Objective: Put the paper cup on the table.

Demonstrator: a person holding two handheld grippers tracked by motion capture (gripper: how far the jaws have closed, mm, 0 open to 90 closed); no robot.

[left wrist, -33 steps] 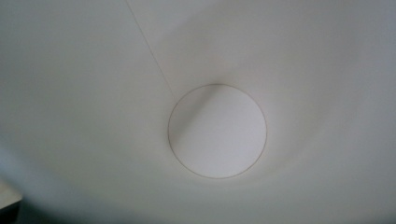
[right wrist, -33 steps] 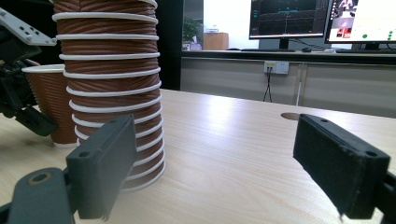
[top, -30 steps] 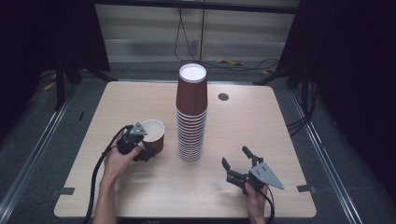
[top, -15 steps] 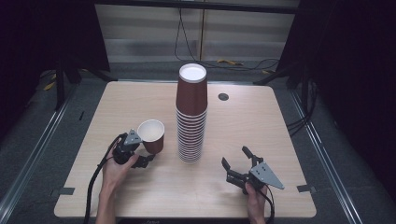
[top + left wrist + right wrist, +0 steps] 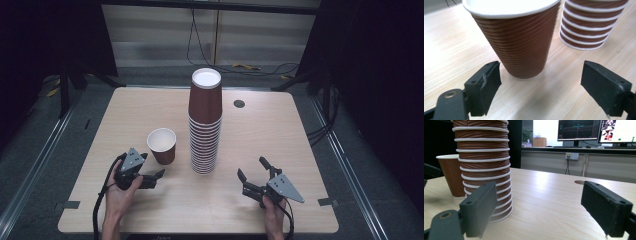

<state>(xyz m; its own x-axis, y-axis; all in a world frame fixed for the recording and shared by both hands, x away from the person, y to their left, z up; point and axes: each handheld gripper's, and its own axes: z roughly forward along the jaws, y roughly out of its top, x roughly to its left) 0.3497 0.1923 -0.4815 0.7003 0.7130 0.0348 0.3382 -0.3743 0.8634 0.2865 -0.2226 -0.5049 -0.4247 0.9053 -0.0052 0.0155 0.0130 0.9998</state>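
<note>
Currently, the high view is showing the whole table (image 5: 280, 130) from above. One single brown paper cup (image 5: 162, 145) is standing upright, mouth up, just left of one tall stack of inverted cups (image 5: 205, 125), near it but apart from it. The left gripper (image 5: 158, 177) is lying just in front of the single cup. The right gripper (image 5: 251, 169) is resting on the near right part of the table, well apart from the stack. One round dark grommet (image 5: 239, 104) is sitting behind the stack.

The left gripper view is adding the close detail. The ribbed wall of the single cup (image 5: 519, 42) is standing just ahead of the jaws, which are spread wide with nothing between the pads (image 5: 490, 82). The foot of the stack (image 5: 589, 27) is showing at upper right.

The right gripper view is looking level across the table. Its jaws are likewise standing wide apart and gripping nothing. The stack (image 5: 484, 165) is rising just beyond the left pad (image 5: 480, 207), with the single cup (image 5: 450, 175) behind it. Two monitors (image 5: 579, 130) are glowing in the background.

Count: two grippers, one loose cup, one stack. The number of cups in the stack cannot be told with certainty.
</note>
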